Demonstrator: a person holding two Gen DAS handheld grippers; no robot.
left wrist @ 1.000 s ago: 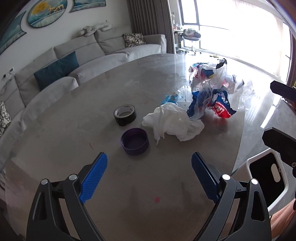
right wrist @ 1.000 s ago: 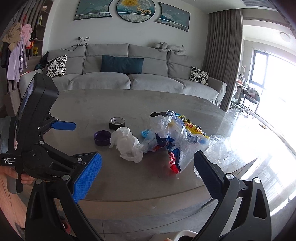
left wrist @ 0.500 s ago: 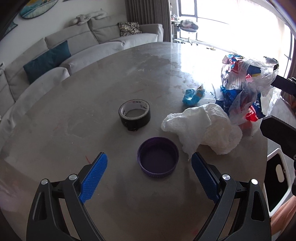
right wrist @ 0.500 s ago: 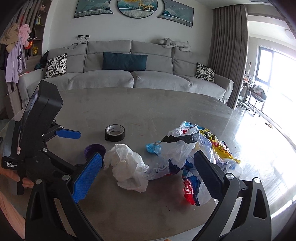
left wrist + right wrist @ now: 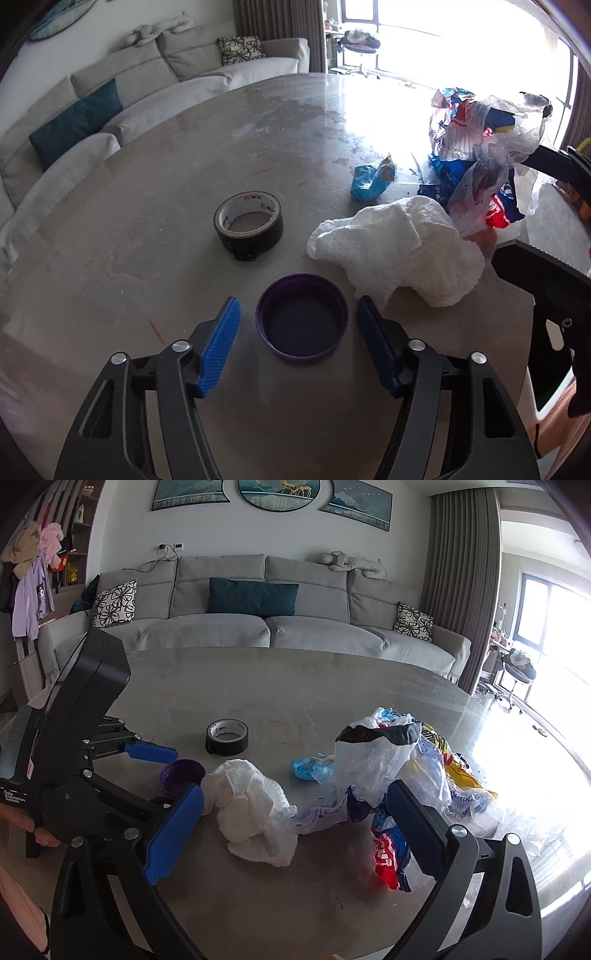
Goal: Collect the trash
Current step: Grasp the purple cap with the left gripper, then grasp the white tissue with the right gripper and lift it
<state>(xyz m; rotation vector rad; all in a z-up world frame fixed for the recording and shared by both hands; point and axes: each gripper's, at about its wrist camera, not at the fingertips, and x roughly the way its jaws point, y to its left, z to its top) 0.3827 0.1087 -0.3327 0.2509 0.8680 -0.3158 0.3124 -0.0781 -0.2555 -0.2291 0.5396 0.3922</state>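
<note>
A purple lid (image 5: 306, 332) lies open side up on the grey table (image 5: 147, 258), between the blue pads of my left gripper (image 5: 297, 310). Its jaws are closing, and a small gap shows on each side of the lid. To the lid's right sits a crumpled white tissue (image 5: 406, 243), with a heap of plastic bags and wrappers (image 5: 480, 147) behind it. My right gripper (image 5: 293, 794) stands wide open just above the table, the tissue (image 5: 251, 812) and the bag heap (image 5: 380, 760) between its fingers, and nothing is gripped. A small blue wrapper (image 5: 310, 768) lies apart.
A black tape roll (image 5: 249, 225) stands just beyond the lid. A white bin with a dark inside (image 5: 546, 373) sits below the table's right edge. A grey sofa (image 5: 258, 627) runs along the far side. A hand (image 5: 40, 836) holds the left gripper.
Both grippers have come forward and down towards the table. The left gripper's jaws have narrowed around the purple lid; the right gripper's jaws stay wide.
</note>
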